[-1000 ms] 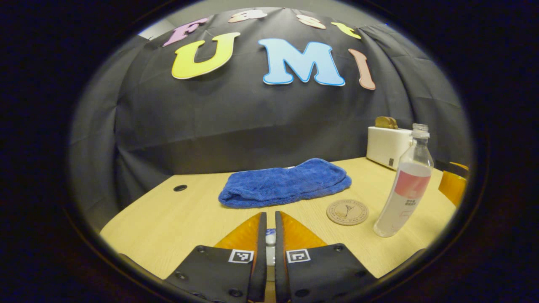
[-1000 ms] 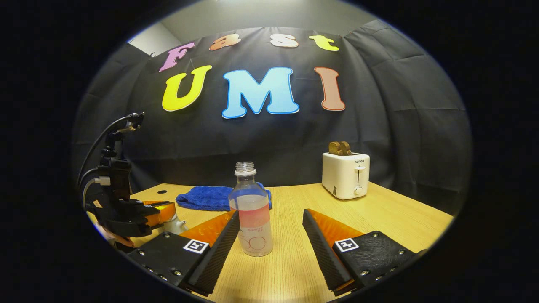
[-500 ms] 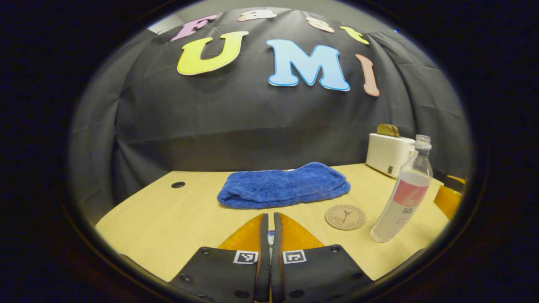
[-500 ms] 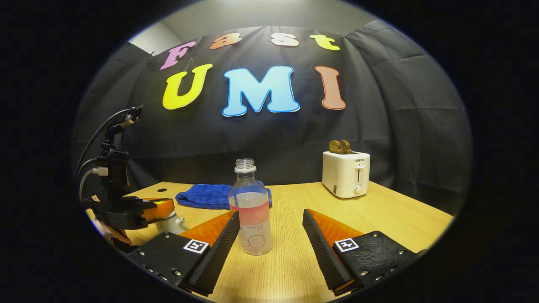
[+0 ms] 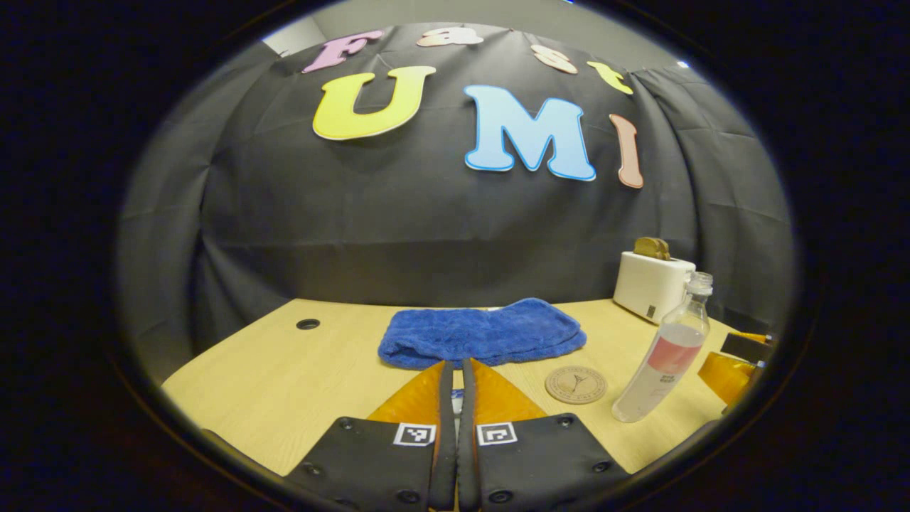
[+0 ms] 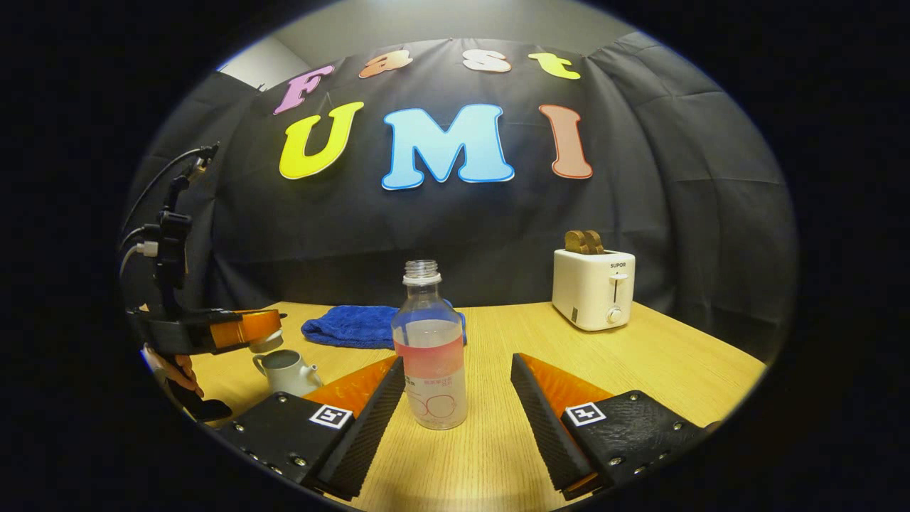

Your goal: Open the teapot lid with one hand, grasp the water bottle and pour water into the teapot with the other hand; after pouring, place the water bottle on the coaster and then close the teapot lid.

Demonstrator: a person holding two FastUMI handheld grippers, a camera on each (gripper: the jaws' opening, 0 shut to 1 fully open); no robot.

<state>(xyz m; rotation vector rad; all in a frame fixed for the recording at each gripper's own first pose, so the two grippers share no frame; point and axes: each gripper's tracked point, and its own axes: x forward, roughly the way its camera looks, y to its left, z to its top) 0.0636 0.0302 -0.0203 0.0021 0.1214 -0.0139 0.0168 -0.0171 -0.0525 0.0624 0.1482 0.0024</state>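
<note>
Two fingers of the left gripper [image 5: 456,377] are pressed almost together in the left gripper view, with a small white piece caught in the slit between them. In the right gripper view this same gripper [image 6: 249,328] hangs at the far left, held by a hand [image 6: 178,373], and pinches the small white teapot lid [image 6: 264,343] just above the open white ceramic teapot [image 6: 284,371], lid and pot apart. The teapot stands on the pale wooden worktop [image 6: 640,355], spout toward the middle.

The right gripper [image 6: 457,380] has its fingers spread wide, either side of the clear plastic water bottle with the pink label [image 6: 431,348], touching it on neither side. The bottle stands upright, uncapped and partly filled. In the left gripper view the bottle [image 5: 661,352] is just right of the round tan coaster [image 5: 576,385], which lies flat on the worktop, apart from it.

Behind lies a folded blue towel [image 5: 483,334], and a white toaster [image 6: 593,288] with brown slices in its slots stands at the back right.
</note>
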